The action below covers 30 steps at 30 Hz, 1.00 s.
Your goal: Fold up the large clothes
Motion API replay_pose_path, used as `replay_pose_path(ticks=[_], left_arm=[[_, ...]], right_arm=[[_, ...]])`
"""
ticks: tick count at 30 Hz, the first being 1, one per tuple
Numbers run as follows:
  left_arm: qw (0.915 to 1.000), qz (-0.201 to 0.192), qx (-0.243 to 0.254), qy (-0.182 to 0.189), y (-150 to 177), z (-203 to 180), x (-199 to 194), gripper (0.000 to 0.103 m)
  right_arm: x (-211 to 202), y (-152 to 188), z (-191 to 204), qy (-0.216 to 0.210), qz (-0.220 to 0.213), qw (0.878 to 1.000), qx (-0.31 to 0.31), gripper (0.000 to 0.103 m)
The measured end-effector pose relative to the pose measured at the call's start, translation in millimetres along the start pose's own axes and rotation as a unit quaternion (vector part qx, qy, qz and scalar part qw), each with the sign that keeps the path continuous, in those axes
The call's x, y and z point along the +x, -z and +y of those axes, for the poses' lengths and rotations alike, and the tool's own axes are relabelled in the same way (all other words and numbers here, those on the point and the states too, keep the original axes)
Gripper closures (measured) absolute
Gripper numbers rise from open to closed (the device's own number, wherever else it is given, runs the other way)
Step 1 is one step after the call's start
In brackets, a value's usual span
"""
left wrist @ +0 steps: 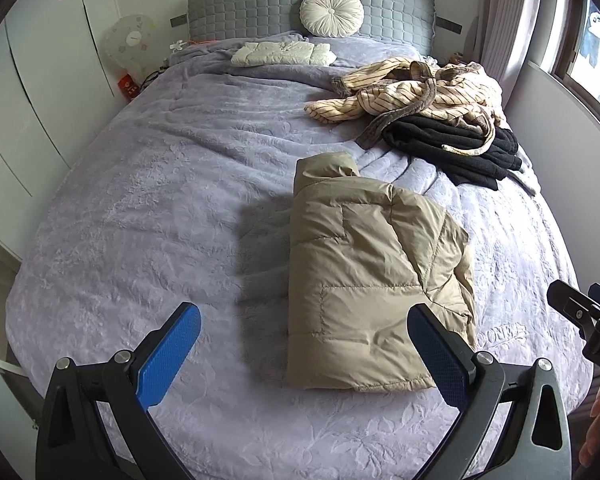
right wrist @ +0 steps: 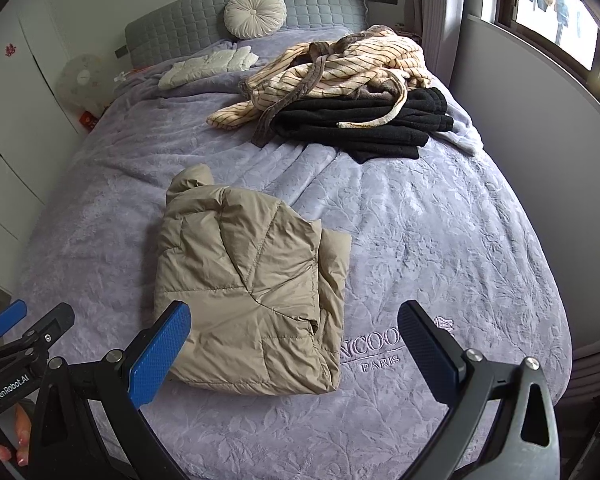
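Left wrist view first: the left gripper (left wrist: pixel 304 354) hangs over the foot edge of the bed (left wrist: pixel 140 208) with its jaws spread wide and nothing between them. The tan jacket (left wrist: pixel 368 280) sits on the bed near the foot edge, a bit right of middle, already folded into a chunky packet. Its long axis runs from foot to headboard, so it points pretty much straight away from the jaws. The near short end sits just past the right finger, off to the right of the gap. The striped robe (left wrist: pixel 412 92) is dumped on the black garment (left wrist: pixel 460 148) up by the right edge, well apart from the jacket.

Right wrist view: the right gripper (right wrist: pixel 296 350) is also wide open and empty. Here the jacket (right wrist: pixel 252 284) lies ahead and slightly left, its near end between the two fingers but hugging the left one. The robe (right wrist: pixel 340 72) and the black garment (right wrist: pixel 364 124) are further up toward the window side.

My guess is the jacket's about done and the pile is next. That pile lies toward the right edge, so the right gripper looks nearer to it.
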<state>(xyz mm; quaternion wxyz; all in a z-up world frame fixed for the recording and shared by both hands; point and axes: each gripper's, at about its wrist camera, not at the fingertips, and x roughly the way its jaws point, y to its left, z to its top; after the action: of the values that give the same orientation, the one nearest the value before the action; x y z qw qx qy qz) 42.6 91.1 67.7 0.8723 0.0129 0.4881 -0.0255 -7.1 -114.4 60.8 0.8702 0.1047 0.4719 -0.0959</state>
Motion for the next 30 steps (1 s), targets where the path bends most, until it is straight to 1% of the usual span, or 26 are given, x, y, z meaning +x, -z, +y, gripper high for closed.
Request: replay_pose_path(ticks=[30], left_arm=[[1.0,0.0,-0.002,0.007,0.1,-1.9,-3.7,0.0]], right_arm=[[-1.5,-2.2,0.6,0.002,-0.001,1.0,-0.003,0.0]])
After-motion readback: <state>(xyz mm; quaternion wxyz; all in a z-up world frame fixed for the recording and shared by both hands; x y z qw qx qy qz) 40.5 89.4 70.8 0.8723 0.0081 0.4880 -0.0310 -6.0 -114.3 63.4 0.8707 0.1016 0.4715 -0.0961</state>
